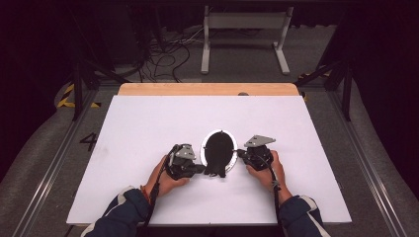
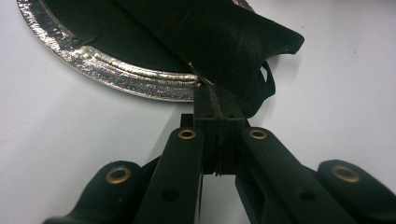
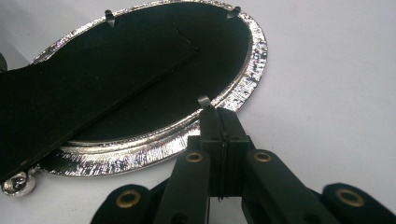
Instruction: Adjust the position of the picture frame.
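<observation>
An oval silver picture frame (image 1: 203,148) lies face down on the white table, its black backing (image 1: 217,145) turned up. A black easel stand (image 2: 224,42) is hinged to the backing and sticks out past the rim (image 2: 116,70). My left gripper (image 1: 202,169) is shut, and its tips (image 2: 217,95) touch the rim under the lifted stand. My right gripper (image 1: 240,154) is shut too, and its tips (image 3: 220,114) sit against a small bent metal tab (image 3: 204,101) on the rim (image 3: 252,60). Whether either gripper pinches a tab is hidden.
The white tabletop (image 1: 148,128) spreads wide on all sides, with a wooden strip (image 1: 207,89) along its far edge. Beyond it stand a grey metal rack (image 1: 244,29) and loose cables (image 1: 168,54) on the floor. Two more tabs (image 3: 109,16) sit on the frame's far rim.
</observation>
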Demonstrator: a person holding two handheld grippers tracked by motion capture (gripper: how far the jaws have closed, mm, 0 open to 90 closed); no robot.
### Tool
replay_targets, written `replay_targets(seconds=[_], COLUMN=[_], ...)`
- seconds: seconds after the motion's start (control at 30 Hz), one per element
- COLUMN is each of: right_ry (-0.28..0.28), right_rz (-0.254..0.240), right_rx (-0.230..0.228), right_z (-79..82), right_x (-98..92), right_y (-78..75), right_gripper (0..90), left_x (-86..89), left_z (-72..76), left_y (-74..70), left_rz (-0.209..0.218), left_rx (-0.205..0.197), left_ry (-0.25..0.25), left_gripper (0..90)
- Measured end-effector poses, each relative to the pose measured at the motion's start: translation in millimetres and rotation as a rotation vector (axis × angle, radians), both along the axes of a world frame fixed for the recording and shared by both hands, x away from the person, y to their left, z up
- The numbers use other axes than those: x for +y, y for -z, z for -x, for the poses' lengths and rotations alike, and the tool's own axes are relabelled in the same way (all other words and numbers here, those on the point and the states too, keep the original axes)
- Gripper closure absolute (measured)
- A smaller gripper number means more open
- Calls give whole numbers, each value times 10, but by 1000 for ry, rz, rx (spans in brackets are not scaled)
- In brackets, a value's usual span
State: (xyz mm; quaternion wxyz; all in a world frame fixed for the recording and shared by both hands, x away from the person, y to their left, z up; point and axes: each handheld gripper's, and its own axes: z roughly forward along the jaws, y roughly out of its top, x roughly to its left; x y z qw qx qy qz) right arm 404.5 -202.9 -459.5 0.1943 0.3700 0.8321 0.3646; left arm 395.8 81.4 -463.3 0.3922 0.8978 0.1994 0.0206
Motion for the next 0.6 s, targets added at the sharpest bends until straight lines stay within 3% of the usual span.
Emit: replay_targets(seconds=[0.2,0.4,0.6], right_ry=[-21,-103,-91], right_rz=[13,48,28], right_rx=[19,68,56], right_z=[80,141,161], right_x=[19,37,28], right_y=[-20,-71,-51], right_gripper=[900,900,900], left_x=[-19,-29,-53], left_z=[22,26,28], left_y=[-10,-18,4], left_rz=[-13,-28,-10], left_rx=[-7,-23,-38], left_ry=[-3,16,-14], left_gripper=[897,892,897])
